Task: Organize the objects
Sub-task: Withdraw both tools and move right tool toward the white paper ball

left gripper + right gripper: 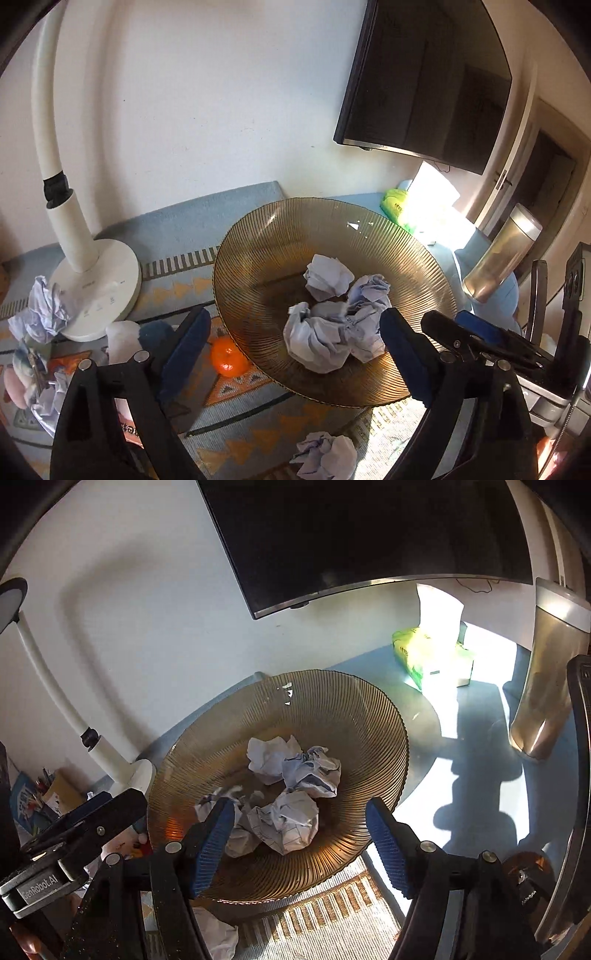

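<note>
Both claws hang spread and empty over the bowl (258,236), left claw (291,343) and right claw (301,832). Paper balls (325,332) sit inside; one ball (325,458) lies on the desk nearby. Approach it squarely, pinch across its middle, lift it clear of the rim.

Amber-brown ribbed glass bowl (406,258) with fine radial ridges, holding white crumpled paper balls (325,332) tinged pale lilac, one printed with a thin blue grid (291,830). Beneath it, pale blue woven mat (192,229) patterned with orange triangles, dark lines and a striped cream border; beside it, bright orange tangerine (229,357). Around these, white lamp (99,280) with a black band, lime-green tissue pack (432,657), black screen (424,77), and blue-padded black left gripper (295,354) and right gripper (301,843).
</note>
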